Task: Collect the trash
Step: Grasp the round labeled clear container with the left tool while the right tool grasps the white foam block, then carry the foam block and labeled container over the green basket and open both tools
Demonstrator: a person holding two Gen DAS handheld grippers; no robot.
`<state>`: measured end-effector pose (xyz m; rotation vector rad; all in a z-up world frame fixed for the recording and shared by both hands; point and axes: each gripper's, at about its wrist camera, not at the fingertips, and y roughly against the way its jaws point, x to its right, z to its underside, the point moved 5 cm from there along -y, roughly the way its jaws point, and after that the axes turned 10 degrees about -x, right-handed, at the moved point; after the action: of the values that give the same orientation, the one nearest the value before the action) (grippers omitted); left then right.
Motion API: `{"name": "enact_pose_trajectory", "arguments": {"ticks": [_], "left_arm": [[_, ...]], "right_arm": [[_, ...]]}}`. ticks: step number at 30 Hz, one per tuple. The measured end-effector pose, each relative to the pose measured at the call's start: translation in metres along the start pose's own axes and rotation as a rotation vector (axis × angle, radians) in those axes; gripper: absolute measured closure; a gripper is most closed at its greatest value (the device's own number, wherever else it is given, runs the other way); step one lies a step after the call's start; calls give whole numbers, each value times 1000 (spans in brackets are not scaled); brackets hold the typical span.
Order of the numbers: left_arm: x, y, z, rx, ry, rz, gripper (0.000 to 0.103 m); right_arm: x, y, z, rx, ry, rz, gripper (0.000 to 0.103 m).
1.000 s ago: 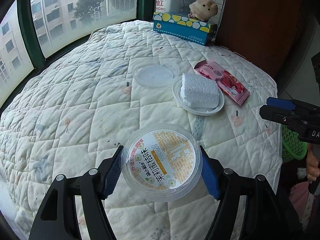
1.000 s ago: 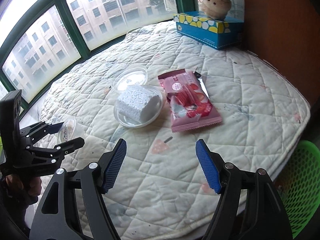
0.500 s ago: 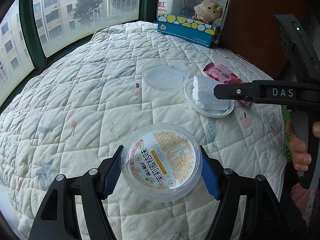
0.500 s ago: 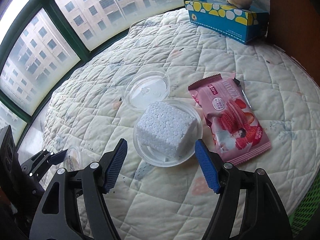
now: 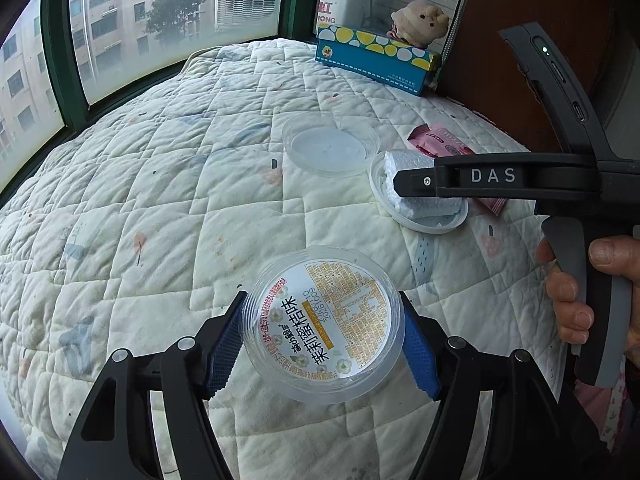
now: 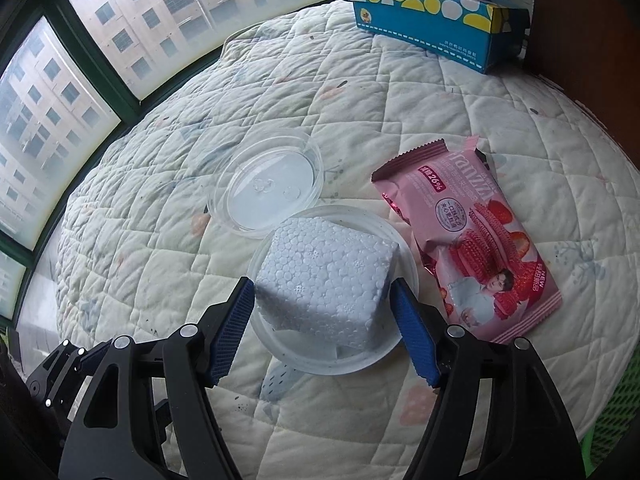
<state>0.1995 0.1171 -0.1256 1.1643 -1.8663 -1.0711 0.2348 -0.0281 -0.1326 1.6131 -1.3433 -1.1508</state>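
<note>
A round clear tub with a printed label (image 5: 324, 320) is gripped by its rim in my left gripper (image 5: 321, 314), which is shut on it just above the quilt. In the right wrist view my right gripper (image 6: 320, 292) straddles a white foam block (image 6: 324, 276) that lies in a shallow white dish (image 6: 304, 356). Its blue pads stand close beside the block's sides without visibly pressing. A clear plastic lid (image 6: 268, 188) lies just beyond the dish. A pink snack wrapper (image 6: 472, 248) lies to the right of the dish.
Everything lies on a quilted bed cover (image 5: 160, 184). At the far end a blue-and-yellow tissue box (image 6: 432, 36) stands with a plush toy (image 5: 420, 20) behind it. Windows run along the left. A green mesh basket (image 6: 616, 416) stands off the bed's right edge.
My right gripper moved in from the right and down until its fingers stand on either side of the foam block. The left gripper kept still with the tub in it.
</note>
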Motion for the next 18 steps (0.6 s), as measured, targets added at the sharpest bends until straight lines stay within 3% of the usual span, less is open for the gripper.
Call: {"name": "enact_pose_trajectory", "arguments": {"ticks": [6, 18], "left_arm": [[0, 1, 1, -5, 5, -1, 35], [35, 14, -4, 17, -40, 15, 35]], "right_arm": [[-1, 16, 4, 59, 44, 27, 35], [36, 74, 35, 136, 22, -21, 35]]}}
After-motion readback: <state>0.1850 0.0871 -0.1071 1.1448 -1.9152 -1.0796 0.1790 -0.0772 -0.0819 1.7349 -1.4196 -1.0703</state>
